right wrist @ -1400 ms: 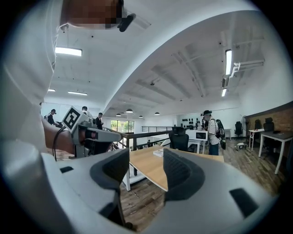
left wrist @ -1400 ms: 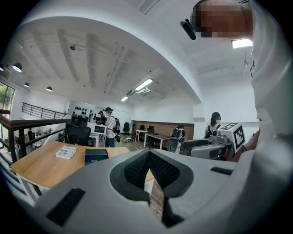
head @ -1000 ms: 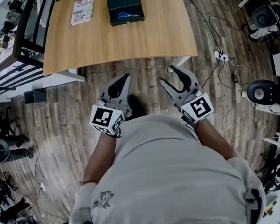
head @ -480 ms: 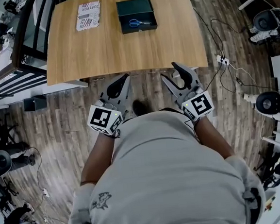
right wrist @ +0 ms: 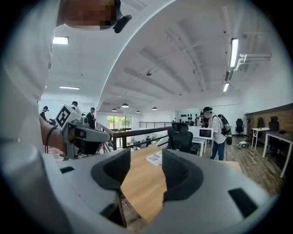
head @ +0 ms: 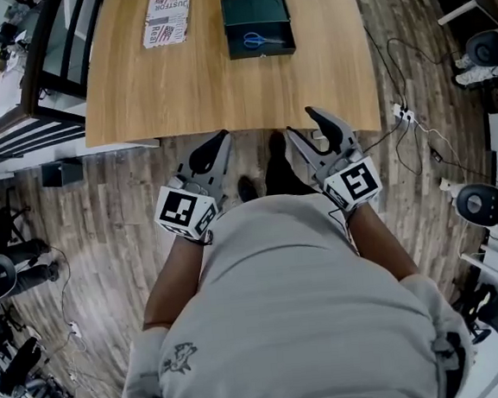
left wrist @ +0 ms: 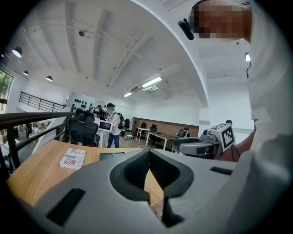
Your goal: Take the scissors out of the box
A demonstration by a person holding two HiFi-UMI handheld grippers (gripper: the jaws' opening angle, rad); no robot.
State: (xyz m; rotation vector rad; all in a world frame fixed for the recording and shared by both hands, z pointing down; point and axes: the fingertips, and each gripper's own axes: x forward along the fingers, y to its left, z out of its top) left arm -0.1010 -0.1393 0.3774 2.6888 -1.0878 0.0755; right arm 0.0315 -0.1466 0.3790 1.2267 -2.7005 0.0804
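A dark green open box sits at the far middle of the wooden table, with blue-handled scissors lying inside it. Both grippers hang in front of the table's near edge, well short of the box. My left gripper is shut with nothing in it. My right gripper is open and empty; its jaws have just been closing a little. From the left gripper view the box is a low dark shape; the scissors are hidden there.
A printed leaflet lies left of the box. A black railing runs along the table's left side. A power strip with cables lies on the floor at right. An office chair and people stand beyond the table.
The table has drawn nearer in the head view, and both grippers now reach its front edge. The box has shifted rightwards in the picture.
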